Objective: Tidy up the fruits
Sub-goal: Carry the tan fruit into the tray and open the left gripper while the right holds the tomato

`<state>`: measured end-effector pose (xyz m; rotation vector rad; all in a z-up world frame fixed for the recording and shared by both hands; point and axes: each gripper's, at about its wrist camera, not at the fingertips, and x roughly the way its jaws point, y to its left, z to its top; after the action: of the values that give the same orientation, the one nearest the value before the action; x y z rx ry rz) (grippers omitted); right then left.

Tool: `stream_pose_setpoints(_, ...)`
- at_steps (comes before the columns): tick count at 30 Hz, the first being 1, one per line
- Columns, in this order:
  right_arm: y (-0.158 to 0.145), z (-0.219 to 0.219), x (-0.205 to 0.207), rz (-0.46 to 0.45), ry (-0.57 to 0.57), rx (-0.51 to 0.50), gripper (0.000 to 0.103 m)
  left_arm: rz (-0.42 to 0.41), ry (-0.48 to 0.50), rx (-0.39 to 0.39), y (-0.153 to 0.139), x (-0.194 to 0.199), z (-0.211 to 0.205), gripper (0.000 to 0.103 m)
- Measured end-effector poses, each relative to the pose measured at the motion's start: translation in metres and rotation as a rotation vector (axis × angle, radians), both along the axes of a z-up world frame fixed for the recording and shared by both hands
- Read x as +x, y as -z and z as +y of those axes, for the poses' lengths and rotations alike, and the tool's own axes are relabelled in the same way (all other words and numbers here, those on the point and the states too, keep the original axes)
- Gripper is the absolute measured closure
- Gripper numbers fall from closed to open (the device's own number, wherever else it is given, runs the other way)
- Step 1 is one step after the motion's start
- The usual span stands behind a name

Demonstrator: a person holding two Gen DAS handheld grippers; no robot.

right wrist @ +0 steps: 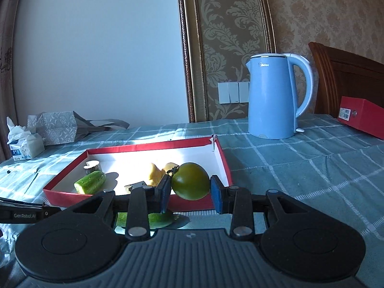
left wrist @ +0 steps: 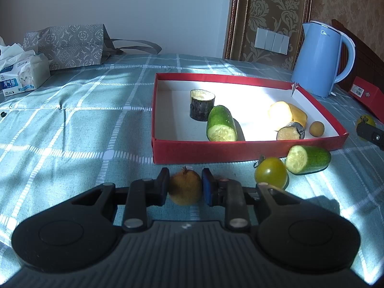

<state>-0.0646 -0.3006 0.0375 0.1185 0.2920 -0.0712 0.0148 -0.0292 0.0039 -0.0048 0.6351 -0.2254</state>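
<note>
Our left gripper [left wrist: 184, 187] is closed on a brown kiwi [left wrist: 185, 189], its pads narrow and pressing the fruit from both sides just in front of the near wall of the red box [left wrist: 240, 150], low over the checked cloth [left wrist: 72, 132]. Our right gripper [right wrist: 190, 190] is clenched on a green tomato [right wrist: 190, 181], the blue pads touching its two sides, and it holds the fruit up by the box's near right corner. From the left wrist view, a second green tomato [left wrist: 271, 172] sits on the cloth before the box's near wall, touching or just beside a cucumber half [left wrist: 308, 159] that lies with its cut face toward us. Part of the right gripper shows at that view's right edge, with a yellowish fruit [left wrist: 364, 120] behind it; we cannot tell what it is. The box is open and white inside. In it we see a dark-skinned stub [left wrist: 202, 104] standing upright toward the far left, a second cucumber piece [left wrist: 222, 123] lying just in front of it, a pale yellow piece [left wrist: 286, 114] toward the right wall, a dark-skinned cut piece [left wrist: 290, 132] against the near wall, and a small round brown fruit [left wrist: 316, 128] beside it near the right corner. Beyond the box's far right corner stands a blue kettle [left wrist: 319, 60].
</note>
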Motion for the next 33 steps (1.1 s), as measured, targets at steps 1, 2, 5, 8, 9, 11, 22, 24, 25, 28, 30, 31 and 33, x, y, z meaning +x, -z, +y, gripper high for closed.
stream_pose_setpoints(1,0.0,-0.004,0.001,-0.001,0.012,0.003,0.068,-0.001,0.0,0.002,0.0,0.0,0.0,0.077)
stream_pose_setpoints(2,0.001,-0.006,0.001,0.0,0.021,0.005,0.068,-0.001,0.0,0.003,0.0,0.0,0.0,0.077)
stream_pose_setpoints(5,0.005,-0.009,0.003,0.013,0.033,0.013,0.068,-0.003,0.001,0.008,0.0,0.0,0.0,0.077)
stream_pose_setpoints(8,0.007,-0.008,0.002,0.015,0.041,0.004,0.068,-0.006,0.001,0.016,0.0,0.0,-0.001,0.077)
stream_pose_setpoints(9,0.007,-0.009,0.002,0.014,0.04,0.007,0.068,-0.007,0.0,0.019,0.0,-0.001,-0.002,0.077)
stream_pose_setpoints(11,0.008,-0.008,0.003,0.015,0.043,0.011,0.068,-0.009,0.0,0.023,0.0,-0.001,-0.003,0.077)
stream_pose_setpoints(22,0.007,-0.015,-0.001,0.001,0.037,0.055,0.068,-0.079,0.029,0.004,-0.026,0.0,-0.014,0.077)
stream_pose_setpoints(24,0.007,-0.014,-0.001,0.005,0.032,0.055,0.068,-0.102,0.051,0.014,-0.038,0.01,-0.026,0.077)
stream_pose_setpoints(25,0.007,-0.014,-0.001,0.007,0.028,0.058,0.068,-0.106,0.056,0.018,-0.042,0.018,-0.033,0.077)
stream_pose_setpoints(28,0.007,-0.013,-0.001,0.007,0.021,0.061,0.068,-0.101,0.078,0.015,-0.052,0.043,-0.053,0.077)
stream_pose_setpoints(30,0.008,-0.013,-0.001,0.01,0.014,0.064,0.068,-0.088,0.084,0.03,-0.053,0.065,-0.07,0.077)
stream_pose_setpoints(31,0.008,-0.013,-0.001,0.013,0.011,0.067,0.068,-0.074,0.084,0.031,-0.052,0.075,-0.076,0.077)
stream_pose_setpoints(33,0.008,-0.012,0.0,0.017,0.005,0.068,0.068,-0.057,0.082,0.041,-0.048,0.092,-0.088,0.077)
